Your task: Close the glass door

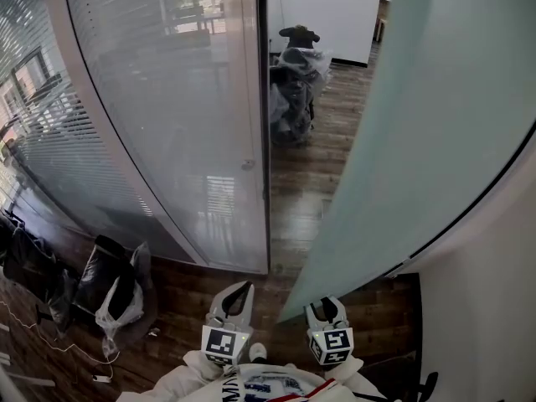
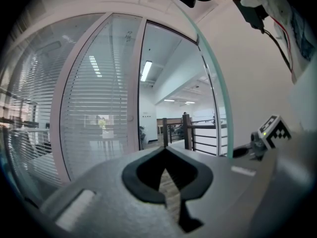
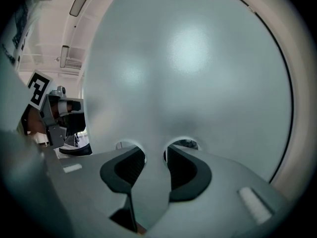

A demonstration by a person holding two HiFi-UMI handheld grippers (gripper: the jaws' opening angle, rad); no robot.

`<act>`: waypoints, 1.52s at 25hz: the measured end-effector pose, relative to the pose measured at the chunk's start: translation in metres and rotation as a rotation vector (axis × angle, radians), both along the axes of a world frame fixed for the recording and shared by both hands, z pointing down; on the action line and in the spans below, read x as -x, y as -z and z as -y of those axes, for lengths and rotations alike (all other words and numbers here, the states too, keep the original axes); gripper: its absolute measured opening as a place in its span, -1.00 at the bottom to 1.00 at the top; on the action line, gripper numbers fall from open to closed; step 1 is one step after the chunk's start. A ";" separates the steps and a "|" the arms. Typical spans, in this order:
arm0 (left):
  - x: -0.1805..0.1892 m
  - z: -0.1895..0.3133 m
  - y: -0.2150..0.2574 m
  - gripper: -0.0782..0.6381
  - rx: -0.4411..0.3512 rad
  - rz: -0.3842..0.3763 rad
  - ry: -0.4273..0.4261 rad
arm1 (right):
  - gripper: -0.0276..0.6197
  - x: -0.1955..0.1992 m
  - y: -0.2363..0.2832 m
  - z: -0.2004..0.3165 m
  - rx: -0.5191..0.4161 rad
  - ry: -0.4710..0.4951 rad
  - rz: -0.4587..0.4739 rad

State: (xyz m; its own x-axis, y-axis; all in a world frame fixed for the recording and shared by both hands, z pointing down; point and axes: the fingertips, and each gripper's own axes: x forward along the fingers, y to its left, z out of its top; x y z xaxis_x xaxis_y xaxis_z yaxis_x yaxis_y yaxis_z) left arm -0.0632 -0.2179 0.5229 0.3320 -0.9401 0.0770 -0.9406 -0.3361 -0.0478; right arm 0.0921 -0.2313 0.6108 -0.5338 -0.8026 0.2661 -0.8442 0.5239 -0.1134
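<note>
The frosted, green-tinted glass door (image 1: 419, 124) stands swung open on the right of the head view, its free edge slanting down to my right gripper (image 1: 327, 308). In the right gripper view the pane (image 3: 198, 73) fills the picture and its edge runs between the two jaws of that gripper (image 3: 154, 150), whose pads press on both faces. My left gripper (image 1: 239, 296) hovers beside it, facing the doorway. Its jaws (image 2: 166, 150) meet at the tips with nothing between them. The door's edge (image 2: 218, 83) and the right gripper's marker cube (image 2: 270, 133) show in the left gripper view.
A fixed glass wall with blinds (image 1: 167, 99) and its pale frame post (image 1: 251, 99) bound the doorway on the left. Beyond the opening stand plastic-wrapped chairs (image 1: 293, 82) on a wood floor. Bags and dark chairs (image 1: 117, 291) lie at lower left. A white wall (image 1: 486, 308) is close on the right.
</note>
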 end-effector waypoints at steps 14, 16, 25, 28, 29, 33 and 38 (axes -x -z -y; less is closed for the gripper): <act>0.039 0.009 -0.007 -0.78 0.018 -0.007 0.009 | -0.47 0.011 0.001 0.033 0.003 -0.067 -0.005; 0.046 0.011 -0.010 -0.78 0.022 -0.005 0.010 | -0.47 0.013 0.002 0.039 -0.001 -0.075 -0.002; 0.068 0.013 -0.020 -0.78 0.036 -0.006 -0.004 | -0.47 0.022 -0.001 0.064 -0.006 -0.102 -0.019; 0.072 0.016 -0.029 -0.78 0.049 0.007 -0.001 | -0.47 0.024 -0.001 0.072 -0.012 -0.105 -0.026; 0.073 0.017 -0.033 -0.78 0.056 0.010 0.000 | -0.47 0.025 -0.001 0.075 -0.018 -0.108 -0.030; 0.075 0.017 -0.044 -0.78 0.089 0.009 -0.008 | -0.47 0.030 0.000 0.087 -0.027 -0.117 -0.032; 0.076 0.018 -0.044 -0.78 0.090 0.009 -0.003 | -0.47 0.036 0.000 0.101 -0.027 -0.115 -0.035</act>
State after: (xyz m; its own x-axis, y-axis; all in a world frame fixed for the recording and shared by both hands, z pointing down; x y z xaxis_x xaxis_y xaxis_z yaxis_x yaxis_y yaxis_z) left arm -0.1388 -0.2356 0.5670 0.3340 -0.9282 0.1641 -0.9392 -0.3425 -0.0254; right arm 0.0558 -0.3320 0.6111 -0.4284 -0.8651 0.2610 -0.9022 0.4257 -0.0698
